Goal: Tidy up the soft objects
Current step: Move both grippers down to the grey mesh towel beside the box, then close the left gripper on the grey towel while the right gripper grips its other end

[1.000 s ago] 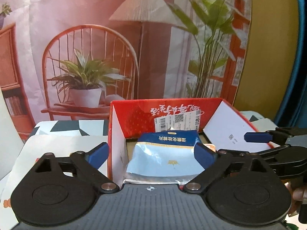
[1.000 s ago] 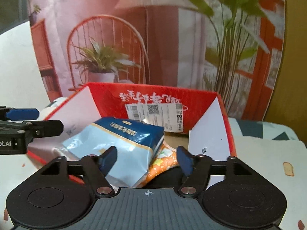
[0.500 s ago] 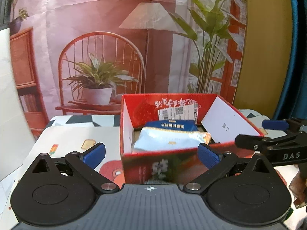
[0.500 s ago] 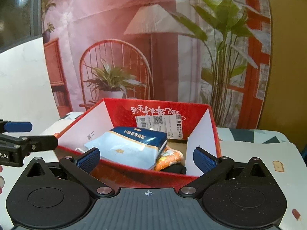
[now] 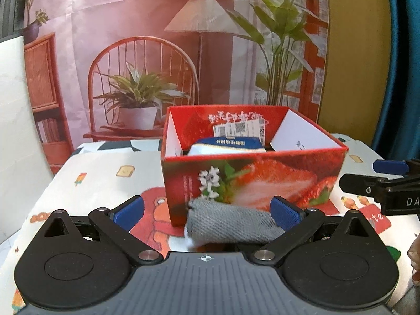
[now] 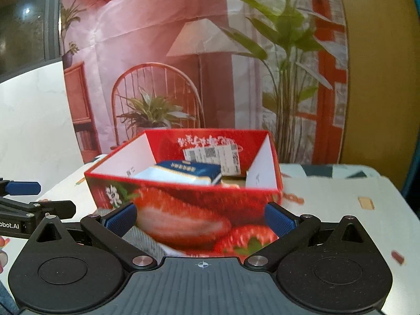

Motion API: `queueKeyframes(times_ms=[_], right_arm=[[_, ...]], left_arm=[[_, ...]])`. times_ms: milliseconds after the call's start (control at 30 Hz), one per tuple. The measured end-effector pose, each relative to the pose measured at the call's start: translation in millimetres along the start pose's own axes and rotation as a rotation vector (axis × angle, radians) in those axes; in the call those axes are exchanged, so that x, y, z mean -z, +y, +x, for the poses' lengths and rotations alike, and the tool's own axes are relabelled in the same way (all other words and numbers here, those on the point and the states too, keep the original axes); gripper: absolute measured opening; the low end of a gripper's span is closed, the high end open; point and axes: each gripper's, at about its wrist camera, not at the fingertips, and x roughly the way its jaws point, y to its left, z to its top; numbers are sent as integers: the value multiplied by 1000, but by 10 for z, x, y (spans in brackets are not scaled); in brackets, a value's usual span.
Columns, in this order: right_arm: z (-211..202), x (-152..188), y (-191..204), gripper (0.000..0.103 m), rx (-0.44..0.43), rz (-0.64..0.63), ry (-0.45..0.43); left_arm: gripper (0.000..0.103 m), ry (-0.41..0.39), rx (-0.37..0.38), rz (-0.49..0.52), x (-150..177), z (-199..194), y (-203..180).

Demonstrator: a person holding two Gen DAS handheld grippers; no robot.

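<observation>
A red strawberry-print box (image 5: 262,181) stands on the table. A blue-and-white soft pack (image 5: 227,147) lies inside it. A grey knitted cloth (image 5: 231,223) lies on the table against the box's front wall, between the wide-apart fingers of my left gripper (image 5: 207,210), which is open; the pads do not press on it. In the right wrist view the box (image 6: 183,210) fills the middle, with the pack (image 6: 183,173) in it and the grey cloth (image 6: 143,239) by the left finger. My right gripper (image 6: 199,219) is open and holds nothing.
The table wears a white cloth with cartoon prints (image 5: 105,173). A printed backdrop of a chair, lamp and plants (image 5: 147,84) hangs behind. The other gripper shows at each view's edge: right gripper (image 5: 380,183), left gripper (image 6: 29,204). A hand (image 5: 415,257) shows at the right edge.
Both grippers have drawn back from over the box to in front of it. The right jaws widened. The pack stays in the box, and the grey cloth has come into view.
</observation>
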Motion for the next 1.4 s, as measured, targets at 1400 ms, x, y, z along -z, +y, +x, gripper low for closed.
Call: queueKeyframes(times_ms=[1400], right_arm=[[-18,823,-367,80,123,123,129]], left_arm=[[97,163,103,-206,126,710,227]])
